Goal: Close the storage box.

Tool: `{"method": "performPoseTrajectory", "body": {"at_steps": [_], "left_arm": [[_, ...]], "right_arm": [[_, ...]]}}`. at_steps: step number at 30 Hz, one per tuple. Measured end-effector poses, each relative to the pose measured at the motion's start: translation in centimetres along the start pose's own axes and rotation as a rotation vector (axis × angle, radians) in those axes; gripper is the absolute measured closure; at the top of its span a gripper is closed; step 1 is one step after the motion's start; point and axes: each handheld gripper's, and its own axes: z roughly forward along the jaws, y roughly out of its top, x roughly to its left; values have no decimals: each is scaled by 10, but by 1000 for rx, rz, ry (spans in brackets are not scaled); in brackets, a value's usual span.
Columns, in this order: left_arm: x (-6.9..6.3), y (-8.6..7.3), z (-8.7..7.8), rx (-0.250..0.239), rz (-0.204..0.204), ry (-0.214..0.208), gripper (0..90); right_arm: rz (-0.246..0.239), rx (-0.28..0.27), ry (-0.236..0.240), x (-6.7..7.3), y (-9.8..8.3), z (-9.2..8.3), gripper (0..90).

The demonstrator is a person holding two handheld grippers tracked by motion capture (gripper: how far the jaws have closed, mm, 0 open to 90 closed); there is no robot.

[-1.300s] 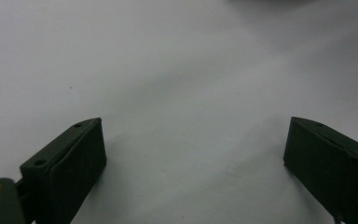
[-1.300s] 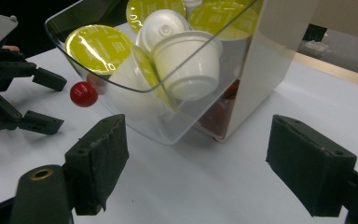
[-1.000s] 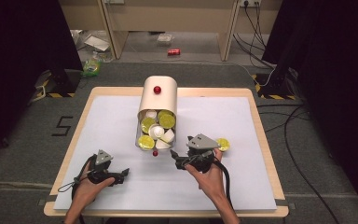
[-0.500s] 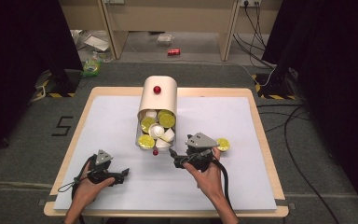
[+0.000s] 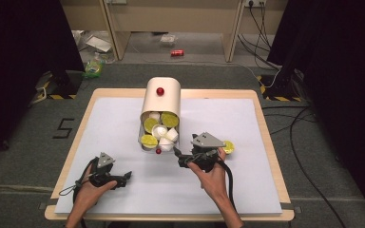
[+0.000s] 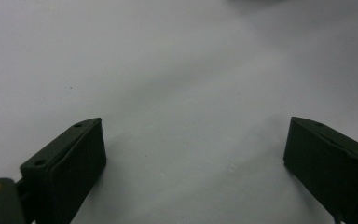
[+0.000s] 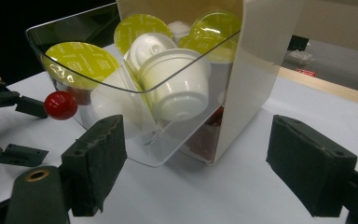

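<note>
My right gripper (image 5: pixel 184 158) hangs with its jaws wide and nothing between them, pointed at the cream box-shaped capsule dispenser (image 5: pixel 161 102) in the middle of the white table (image 5: pixel 266 190). Its clear plastic drawer (image 7: pixel 135 140) hangs open on the near side, piled with white plastic coffee capsules (image 7: pixel 175 88) and green foil lids. I judge each capsule light, stiff yet thin-walled and slick; I'd pinch one across its ribbed side just under the rim, gently. One green-lidded capsule (image 5: pixel 228 146) lies just right of my right gripper. My left gripper (image 5: pixel 123 179) rests wide open and empty, near left
</note>
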Motion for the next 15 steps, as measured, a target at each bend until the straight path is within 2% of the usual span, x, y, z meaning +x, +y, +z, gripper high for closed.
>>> {"method": "performPoseTrajectory", "body": {"at_steps": [15], "left_arm": [[0, 0, 0, 0, 0, 0, 48]], "right_arm": [[7, -1, 0, -4, 2, 3, 159]]}}
